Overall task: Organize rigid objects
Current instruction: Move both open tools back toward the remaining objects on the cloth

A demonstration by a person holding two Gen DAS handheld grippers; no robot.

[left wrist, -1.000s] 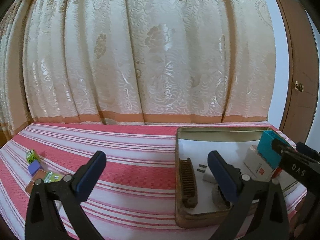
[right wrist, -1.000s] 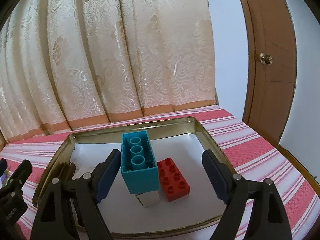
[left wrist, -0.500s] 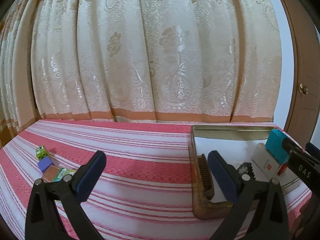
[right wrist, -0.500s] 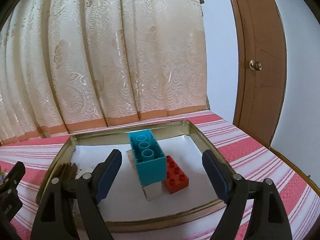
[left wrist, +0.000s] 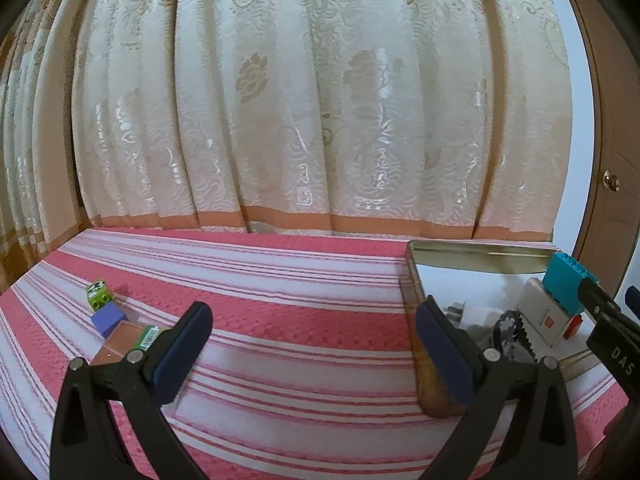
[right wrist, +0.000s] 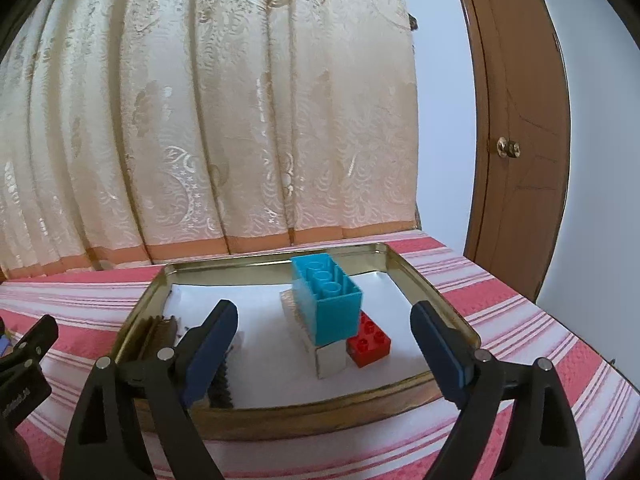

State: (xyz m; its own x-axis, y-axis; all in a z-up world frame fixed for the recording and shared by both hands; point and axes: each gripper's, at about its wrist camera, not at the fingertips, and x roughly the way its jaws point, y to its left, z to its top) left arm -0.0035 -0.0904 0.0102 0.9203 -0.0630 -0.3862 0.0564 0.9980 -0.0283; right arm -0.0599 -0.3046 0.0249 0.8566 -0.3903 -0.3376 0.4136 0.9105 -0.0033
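Observation:
A gold metal tray [right wrist: 436,300] lined with white paper sits on the striped cloth. In it a teal brick [right wrist: 326,304] rests on a white box [right wrist: 330,360], beside a red brick [right wrist: 368,340]; a brown comb [right wrist: 160,332] lies at its left side. My right gripper [right wrist: 324,348] is open and empty in front of the tray. My left gripper [left wrist: 312,344] is open and empty over the cloth, left of the tray [left wrist: 480,250]. A green cube [left wrist: 98,292], a purple block [left wrist: 108,320] and a flat brown pack [left wrist: 120,346] lie at the far left.
A cream curtain [left wrist: 300,100] hangs behind the pink-and-white striped surface [left wrist: 280,300]. A brown door [right wrist: 520,140] stands at the right. The right gripper's black finger [left wrist: 608,328] shows at the right of the left wrist view.
Both grippers have drawn back from the tray. The left gripper has shifted left, so the tray now sits further right in its view. Both stay open.

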